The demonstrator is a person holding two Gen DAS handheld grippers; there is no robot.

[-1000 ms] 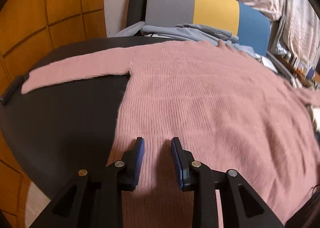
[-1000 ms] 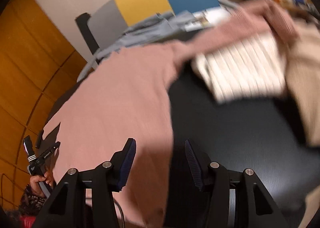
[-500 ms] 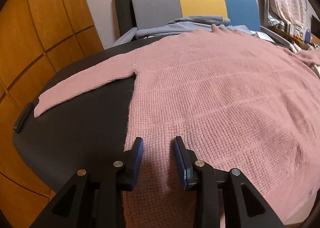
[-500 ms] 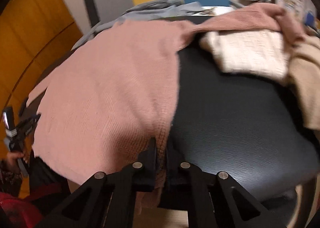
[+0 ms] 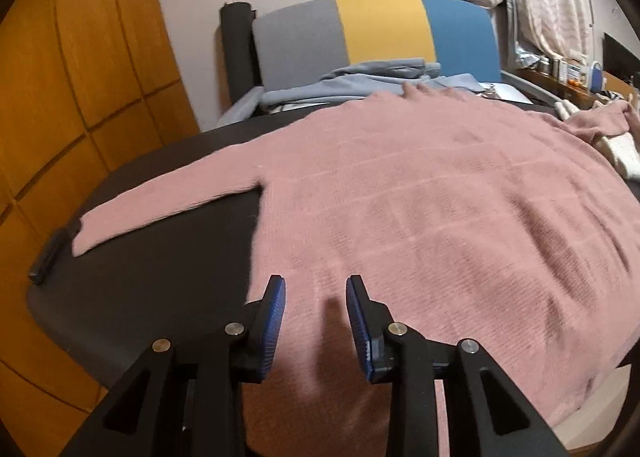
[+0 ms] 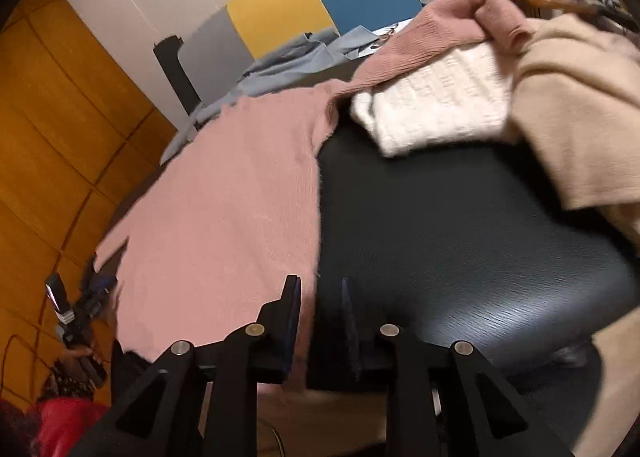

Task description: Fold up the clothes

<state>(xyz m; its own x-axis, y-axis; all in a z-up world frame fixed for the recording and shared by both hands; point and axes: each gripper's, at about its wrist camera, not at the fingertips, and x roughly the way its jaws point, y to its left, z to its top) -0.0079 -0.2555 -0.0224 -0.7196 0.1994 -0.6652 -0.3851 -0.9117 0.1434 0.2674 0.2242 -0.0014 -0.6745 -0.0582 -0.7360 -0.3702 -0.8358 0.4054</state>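
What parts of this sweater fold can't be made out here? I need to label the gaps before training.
- pink sweater hem: left wrist view, hidden behind the left gripper and over the table edge.
- Its far sleeve: right wrist view, cuff buried among the cream knits.
- right gripper: jaws opening; blur hides whether the pads touch the edge.
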